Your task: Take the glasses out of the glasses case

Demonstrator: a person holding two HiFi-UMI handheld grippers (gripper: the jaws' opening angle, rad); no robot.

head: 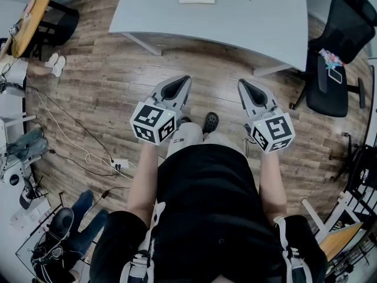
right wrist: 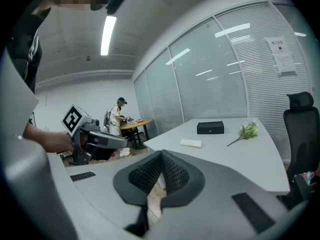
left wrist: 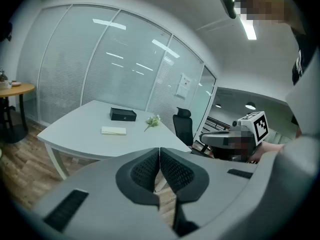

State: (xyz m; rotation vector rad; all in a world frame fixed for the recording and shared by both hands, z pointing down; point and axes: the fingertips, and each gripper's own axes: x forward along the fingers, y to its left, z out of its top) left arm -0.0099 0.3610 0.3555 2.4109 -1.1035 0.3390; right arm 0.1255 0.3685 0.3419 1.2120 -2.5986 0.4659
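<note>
Left gripper [left wrist: 159,160]: jaws closed together, nothing between them. Right gripper [right wrist: 161,165]: jaws closed, empty. Both are held over the wood floor [head: 118,93], with the grey table [head: 235,22] at 12 o'clock, well apart. Black glasses case [left wrist: 123,114]: shut, on the table, white pad [left wrist: 114,130] near it, flower sprig [left wrist: 152,121] at its 3 o'clock.

The floor [head: 106,93] is showing wood-grain planks with a low sheen. The counter [head: 235,22] is presenting a smooth, matt, pale-grey top. The left tool [head: 184,81] and right tool [head: 242,85] are showing matt grey plastic shells. Their pads [left wrist: 145,170] are showing a black, rough, cross-hatched facing. The glass wall [left wrist: 125,69] is reflecting ceiling lights, glossy.
</note>
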